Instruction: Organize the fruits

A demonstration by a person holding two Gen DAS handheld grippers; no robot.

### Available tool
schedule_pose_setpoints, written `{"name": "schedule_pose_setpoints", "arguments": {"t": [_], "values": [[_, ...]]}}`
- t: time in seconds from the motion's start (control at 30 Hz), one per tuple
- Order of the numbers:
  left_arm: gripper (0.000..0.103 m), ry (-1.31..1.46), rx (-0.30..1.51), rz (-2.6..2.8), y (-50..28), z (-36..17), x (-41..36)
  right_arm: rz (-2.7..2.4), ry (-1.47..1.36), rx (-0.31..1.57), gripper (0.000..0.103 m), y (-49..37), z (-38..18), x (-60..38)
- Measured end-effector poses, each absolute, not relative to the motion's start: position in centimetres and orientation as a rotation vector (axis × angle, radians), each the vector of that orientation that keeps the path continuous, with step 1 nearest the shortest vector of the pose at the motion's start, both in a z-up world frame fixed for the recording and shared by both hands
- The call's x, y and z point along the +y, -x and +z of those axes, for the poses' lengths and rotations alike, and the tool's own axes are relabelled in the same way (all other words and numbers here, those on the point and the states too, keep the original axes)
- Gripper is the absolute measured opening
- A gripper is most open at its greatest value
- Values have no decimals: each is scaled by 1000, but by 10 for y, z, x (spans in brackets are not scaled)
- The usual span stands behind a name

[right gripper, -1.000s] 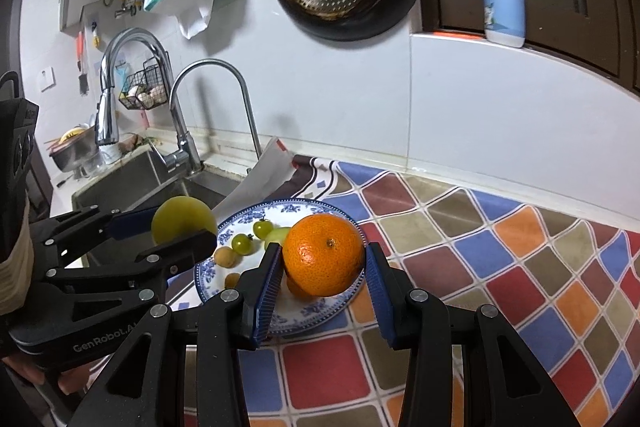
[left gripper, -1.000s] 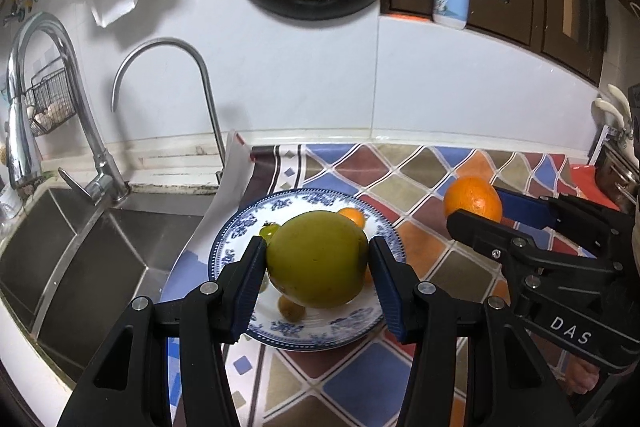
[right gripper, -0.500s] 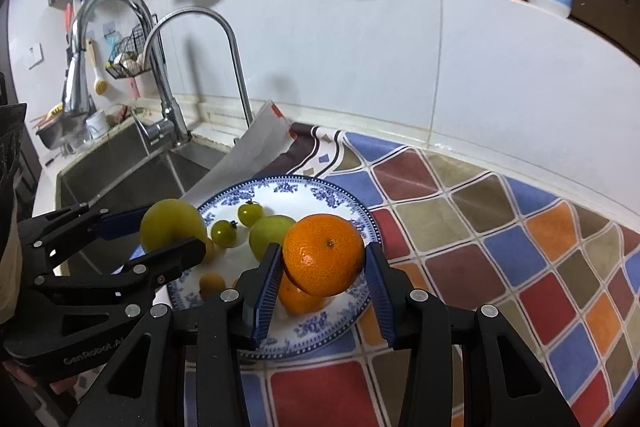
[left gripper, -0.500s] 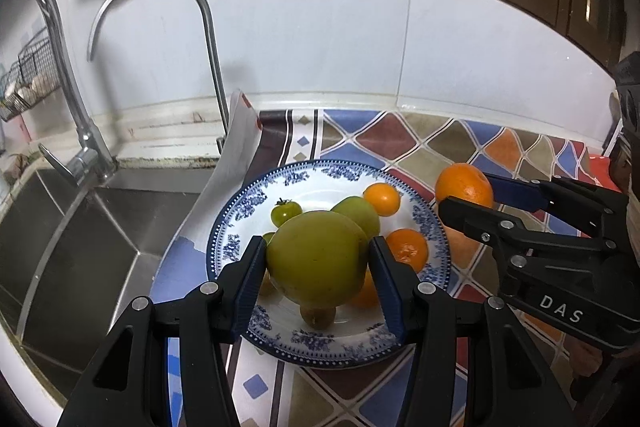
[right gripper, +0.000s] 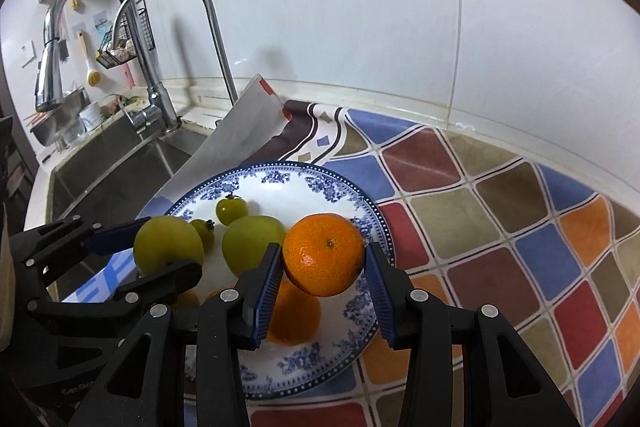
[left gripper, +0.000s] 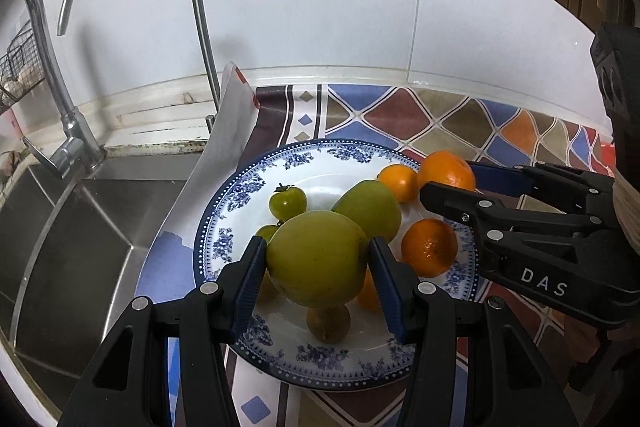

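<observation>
the green fruit (left gripper: 316, 259) is clamped between the blue pads of the left gripper (left gripper: 318, 277), held just above the near part of the plate (left gripper: 240, 187). the orange (right gripper: 324, 255) sits pinched the same way in the right gripper (right gripper: 322, 281), over the plate's right side; in the left view it shows at the plate's far right edge behind the black jaws. both sets of jaws are closed on their fruit, pads pressing either flank. on the blue-and-white plate lie a second green fruit (left gripper: 370, 209), a small green tomato (left gripper: 287, 202) to its left, another small green one half hidden behind the held fruit, a small orange (left gripper: 398, 183) at the far right, a larger one (left gripper: 430, 247) on the right, and a small brownish fruit (left gripper: 328, 323) near the front. the plate rests on a colourful checked mat (right gripper: 520, 227) on the counter, its left edge near a white sheet (left gripper: 230, 131) that leans up by the sink (left gripper: 80, 235). two curved taps (right gripper: 176, 27) stand behind the sink against the white wall.
</observation>
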State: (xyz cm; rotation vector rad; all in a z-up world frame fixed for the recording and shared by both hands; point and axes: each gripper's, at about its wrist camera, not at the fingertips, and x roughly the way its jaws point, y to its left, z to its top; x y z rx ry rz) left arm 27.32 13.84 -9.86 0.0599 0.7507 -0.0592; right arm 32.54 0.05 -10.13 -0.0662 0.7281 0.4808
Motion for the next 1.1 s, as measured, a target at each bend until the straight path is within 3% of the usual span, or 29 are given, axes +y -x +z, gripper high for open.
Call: {"name": "schedule_pose_setpoints", "arguments": {"t": [0.33, 0.63, 0.77, 0.97, 1.1], "values": [[52, -78, 718, -53, -275, -92, 136, 484, 38, 759, 51, -333, -111, -2], [52, -76, 691, -30, -262, -77, 135, 458, 32, 739, 51, -321, -101, -9], [56, -75, 664, -21, -251, -67, 133, 413, 34, 713, 58, -305, -90, -16], [59, -72, 617, -34, -230, -51, 129, 355, 27, 669, 58, -272, -69, -31], [68, -79, 582, -53, -213, -41, 124, 324, 25, 640, 58, -250, -56, -38]]}}
